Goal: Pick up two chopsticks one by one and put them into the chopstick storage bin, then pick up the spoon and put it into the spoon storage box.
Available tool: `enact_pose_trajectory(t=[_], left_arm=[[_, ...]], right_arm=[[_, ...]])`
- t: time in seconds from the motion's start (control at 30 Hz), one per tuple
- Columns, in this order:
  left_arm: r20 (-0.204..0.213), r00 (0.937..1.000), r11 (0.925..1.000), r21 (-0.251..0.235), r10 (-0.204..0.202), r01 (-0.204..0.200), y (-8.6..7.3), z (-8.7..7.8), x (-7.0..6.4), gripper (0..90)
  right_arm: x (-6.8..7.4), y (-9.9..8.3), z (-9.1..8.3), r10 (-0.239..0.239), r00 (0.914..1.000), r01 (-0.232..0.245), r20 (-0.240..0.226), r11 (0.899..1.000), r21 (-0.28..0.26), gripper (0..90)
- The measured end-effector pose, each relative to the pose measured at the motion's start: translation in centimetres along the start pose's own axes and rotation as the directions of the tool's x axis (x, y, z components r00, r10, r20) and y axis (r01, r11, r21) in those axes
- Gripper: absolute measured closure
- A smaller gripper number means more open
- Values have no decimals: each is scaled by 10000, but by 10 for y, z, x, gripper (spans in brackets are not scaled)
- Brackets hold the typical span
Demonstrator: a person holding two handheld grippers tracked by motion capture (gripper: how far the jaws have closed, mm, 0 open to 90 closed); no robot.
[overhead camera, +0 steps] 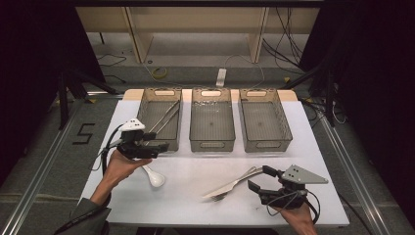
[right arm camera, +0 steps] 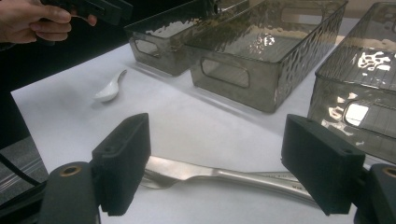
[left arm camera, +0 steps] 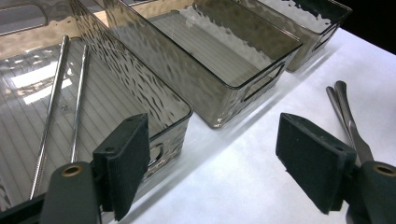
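Smoky plastic bins: 3 in a row, left bin (overhead camera: 161, 125) holding 2 metal chopsticks (overhead camera: 165, 117). Knife (overhead camera: 230, 185) and what looked like 1 fork lay between the right gripper's (overhead camera: 258, 178) spread jaws. Left gripper (overhead camera: 155, 145) spread, empty, at bin's near edge. 1 white spoon (overhead camera: 154, 177) w/ bare table (overhead camera: 195, 171) around.

I see smoky grey rippled bins (overhead camera: 212, 125), a white spoon (overhead camera: 155, 178), and what looks like silver cutlery (overhead camera: 235, 184) lower centre.
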State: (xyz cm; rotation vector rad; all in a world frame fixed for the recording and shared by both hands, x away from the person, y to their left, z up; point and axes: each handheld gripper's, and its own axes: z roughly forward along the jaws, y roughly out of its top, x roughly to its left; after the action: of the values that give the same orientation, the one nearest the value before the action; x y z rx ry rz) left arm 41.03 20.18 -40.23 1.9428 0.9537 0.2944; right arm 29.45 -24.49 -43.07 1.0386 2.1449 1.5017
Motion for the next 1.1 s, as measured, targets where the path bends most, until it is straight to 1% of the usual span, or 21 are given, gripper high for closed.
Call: enact_pose_trajectory(t=[0.07,0.1,0.23,0.3,0.37,0.43,0.57,0.73,0.8,0.9,0.93,0.97,1.07,1.1], left_arm=[[3,10000,10000,35,42,-42,-1,-1,-1,263],[2,9999,9999,101,122,-122,-2,-1,-1,266],[28,9999,9991,392,165,-166,-9,-3,-4,267],[-20,9996,9979,584,277,-275,-11,-3,-6,263],[-13,9995,9970,718,308,-306,-13,-3,-6,261],[-15,9997,9966,788,232,-230,-15,-3,-6,253],[-105,9997,9953,948,216,-205,-19,-4,-6,230],[-193,9993,9920,1228,333,-307,-23,-4,-7,214],[-236,9992,9910,1310,315,-281,-25,-4,-7,216],[-224,9987,9869,1559,451,-411,-27,-3,-7,257],[-281,9988,9865,1596,407,-357,-28,-2,-7,281],[-329,9985,9849,1689,447,-385,-28,-2,-6,303],[-355,9986,9828,1818,400,-329,-30,-1,-4,405],[-355,9985,9819,1861,427,-354,-31,-1,-3,455]], right_arm=[[0,0,0,13,10000,-13,15,10000,2,249],[0,0,-1,36,10000,-36,33,10000,6,249],[0,0,0,8,10000,-8,20,10000,-6,249],[0,0,0,0,10000,0,19,10000,0,249],[0,0,0,-2,10000,2,13,10000,8,249],[0,0,0,1,10000,-1,22,10000,11,249],[0,0,0,7,10000,-7,19,10000,-3,249],[0,1,2,-45,10000,45,-26,10000,49,249],[0,1,3,-57,10000,57,-48,10000,62,249],[0,1,3,-36,10000,37,-66,10000,55,249],[0,1,2,-42,10000,42,-77,10000,39,249],[0,1,2,-45,10000,46,-82,10000,22,249],[0,1,3,-68,9999,68,-93,10000,50,249],[0,1,3,-56,9999,56,-94,10000,68,249]])
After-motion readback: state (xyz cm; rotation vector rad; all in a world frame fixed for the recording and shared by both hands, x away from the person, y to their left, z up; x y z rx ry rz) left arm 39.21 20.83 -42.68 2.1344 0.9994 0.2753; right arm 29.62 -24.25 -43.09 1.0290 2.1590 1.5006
